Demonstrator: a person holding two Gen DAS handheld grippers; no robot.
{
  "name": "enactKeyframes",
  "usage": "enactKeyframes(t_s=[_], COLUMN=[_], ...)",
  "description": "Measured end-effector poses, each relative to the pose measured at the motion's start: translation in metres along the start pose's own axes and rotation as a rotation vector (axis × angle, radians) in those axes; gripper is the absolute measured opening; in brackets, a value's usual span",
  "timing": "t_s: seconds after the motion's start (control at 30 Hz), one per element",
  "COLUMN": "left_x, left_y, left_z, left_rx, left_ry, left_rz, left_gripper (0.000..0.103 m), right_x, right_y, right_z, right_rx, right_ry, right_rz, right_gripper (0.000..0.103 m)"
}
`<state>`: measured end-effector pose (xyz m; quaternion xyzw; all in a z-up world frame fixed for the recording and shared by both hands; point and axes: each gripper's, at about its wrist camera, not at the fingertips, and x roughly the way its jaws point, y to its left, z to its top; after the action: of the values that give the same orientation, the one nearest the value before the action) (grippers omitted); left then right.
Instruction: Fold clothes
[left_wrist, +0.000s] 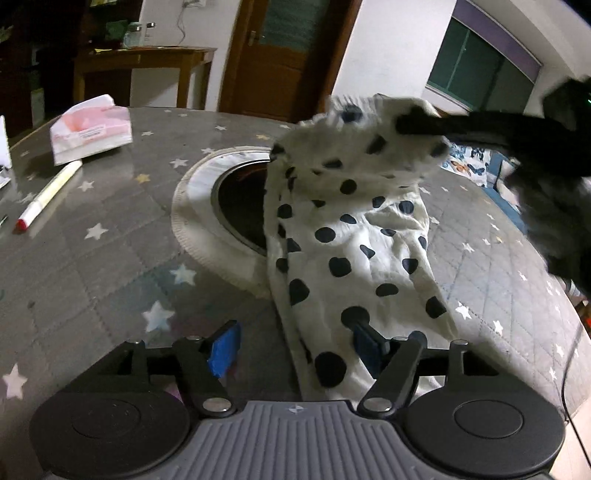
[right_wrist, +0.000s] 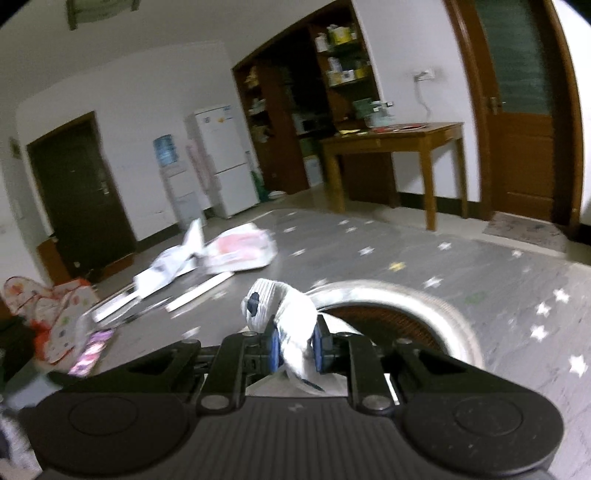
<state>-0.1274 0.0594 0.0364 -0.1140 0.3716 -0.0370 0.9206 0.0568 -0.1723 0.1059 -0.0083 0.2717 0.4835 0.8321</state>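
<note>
The right gripper (right_wrist: 295, 349) clamps the ribbed edge of the spotted white garment (left_wrist: 354, 236), lifting it at two o'clock above the grey star-patterned table (left_wrist: 110, 258). The cloth hangs down towards five o'clock, past the left gripper (left_wrist: 295, 349), whose blue pads (left_wrist: 223, 349) stand wide apart.
</note>
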Motion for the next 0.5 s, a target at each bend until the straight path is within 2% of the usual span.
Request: enactKeyframes(t_s=[0.2,0.5], left_x=[-0.017,-0.044], left_y=[0.008,0.024], left_z=[-0.007,-0.010], left_rx=[-0.023,-0.062], left_ry=[-0.030,-0.096], left_rz=[0.024,0.080], left_gripper=[0.072,0.072], right_x=[-0.029,-0.070], right_y=[0.053,0.099], right_z=[-0.032,-0.081], right_rx=[-0.035,-0.136], right_ry=[0.017,0.022], right_rz=[0.097,0.190], right_gripper=[0.016,0.016])
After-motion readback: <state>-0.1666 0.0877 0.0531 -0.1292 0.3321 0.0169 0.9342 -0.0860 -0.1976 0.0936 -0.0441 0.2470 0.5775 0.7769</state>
